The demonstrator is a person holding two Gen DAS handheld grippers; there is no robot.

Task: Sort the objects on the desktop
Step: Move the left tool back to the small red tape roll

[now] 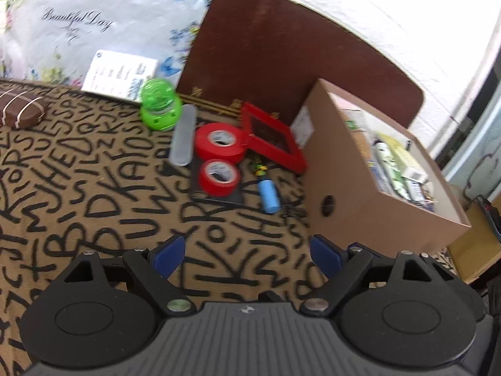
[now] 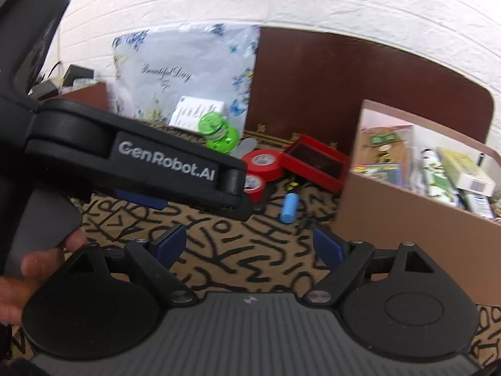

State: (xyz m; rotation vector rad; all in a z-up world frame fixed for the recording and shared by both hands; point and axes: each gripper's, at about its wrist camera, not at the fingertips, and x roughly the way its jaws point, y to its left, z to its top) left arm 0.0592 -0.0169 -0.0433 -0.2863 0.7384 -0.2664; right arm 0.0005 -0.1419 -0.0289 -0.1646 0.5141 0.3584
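Note:
On the letter-patterned cloth lie two red tape rolls [image 1: 220, 146] [image 1: 219, 176], a clear flat case [image 1: 183, 134], a green round jar [image 1: 160, 104], a red frame box [image 1: 271, 134], a blue cylinder [image 1: 268, 195] and a small green-yellow item [image 1: 260, 165]. My left gripper [image 1: 247, 255] is open and empty, well short of them. My right gripper [image 2: 249, 244] is open and empty too. In the right wrist view the left gripper's black body [image 2: 134, 163] crosses in front, partly hiding the tape rolls [image 2: 262, 159]; the blue cylinder [image 2: 289, 208] and red box [image 2: 316, 162] show.
A brown cardboard box [image 1: 350, 194] filled with several packets stands at the right, also in the right wrist view [image 2: 404, 216]. A floral bag [image 1: 103, 22] and a white card [image 1: 120, 75] stand at the back. A dark brown board [image 1: 281, 50] leans on the wall. A striped case [image 1: 22, 109] lies far left.

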